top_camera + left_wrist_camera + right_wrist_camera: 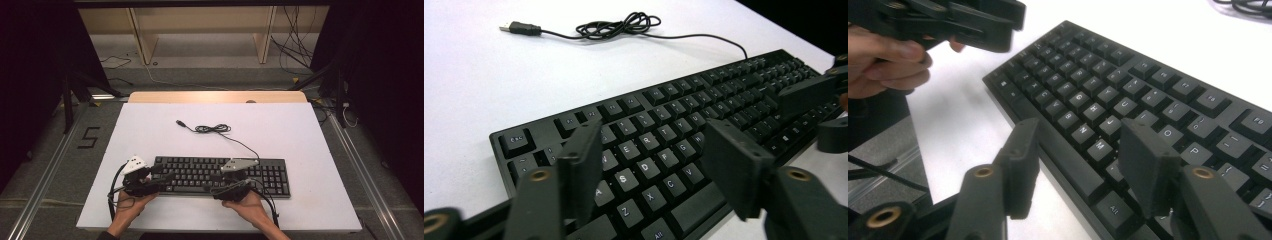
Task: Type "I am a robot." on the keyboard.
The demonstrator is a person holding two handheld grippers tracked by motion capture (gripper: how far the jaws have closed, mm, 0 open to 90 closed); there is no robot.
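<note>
Keyboard (220, 175) lengthwise across table (150, 130)

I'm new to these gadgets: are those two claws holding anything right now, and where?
Nothing is held. The left gripper and the right gripper both have open jaws poised over the front edge of the keyboard, with no pad pressing on it.

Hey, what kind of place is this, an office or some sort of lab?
Most likely a lab recording station, not an office. A white table holds just one unplugged keyboard, black curtains hang at both sides, and loose cables trail over the floor behind.
</note>
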